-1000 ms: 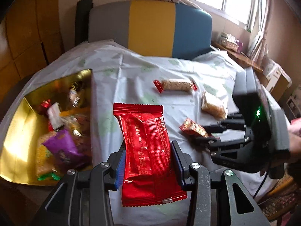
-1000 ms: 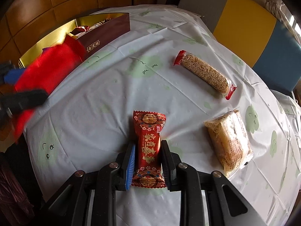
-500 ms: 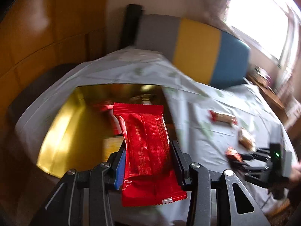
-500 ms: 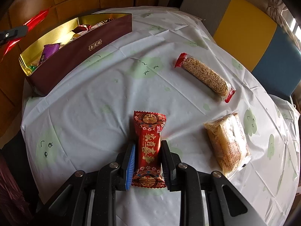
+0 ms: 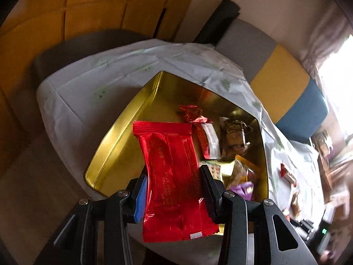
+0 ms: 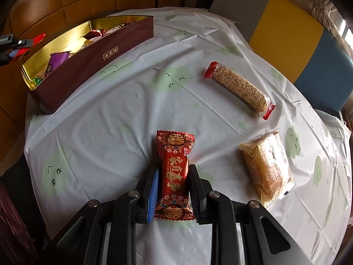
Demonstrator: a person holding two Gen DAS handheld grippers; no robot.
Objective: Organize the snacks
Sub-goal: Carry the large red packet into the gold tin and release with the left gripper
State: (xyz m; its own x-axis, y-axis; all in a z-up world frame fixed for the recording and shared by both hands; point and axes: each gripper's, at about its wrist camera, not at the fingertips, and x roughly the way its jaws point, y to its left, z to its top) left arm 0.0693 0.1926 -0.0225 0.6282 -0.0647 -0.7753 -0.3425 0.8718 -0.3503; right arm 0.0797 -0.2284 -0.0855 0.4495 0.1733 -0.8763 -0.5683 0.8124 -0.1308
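Observation:
My left gripper (image 5: 173,176) is shut on a plain red snack packet (image 5: 171,176) and holds it above the gold-lined box (image 5: 117,137), over its near end. The box holds several wrapped snacks (image 5: 233,137). My right gripper (image 6: 173,183) is shut on a red patterned candy packet (image 6: 174,172), just over the white tablecloth (image 6: 110,121). The box shows in the right wrist view as a maroon-walled tray (image 6: 94,59) at the far left, with the left gripper (image 6: 13,44) beyond it.
A long cereal bar with red ends (image 6: 239,89) and a clear-wrapped golden cake (image 6: 265,167) lie on the cloth to the right. A grey, yellow and blue chair back (image 6: 286,35) stands behind the table. Wooden panelling is to the left.
My left gripper has carried the red packet left from over the cloth to over the gold box and tilted down toward it. My right gripper has stayed put with its candy.

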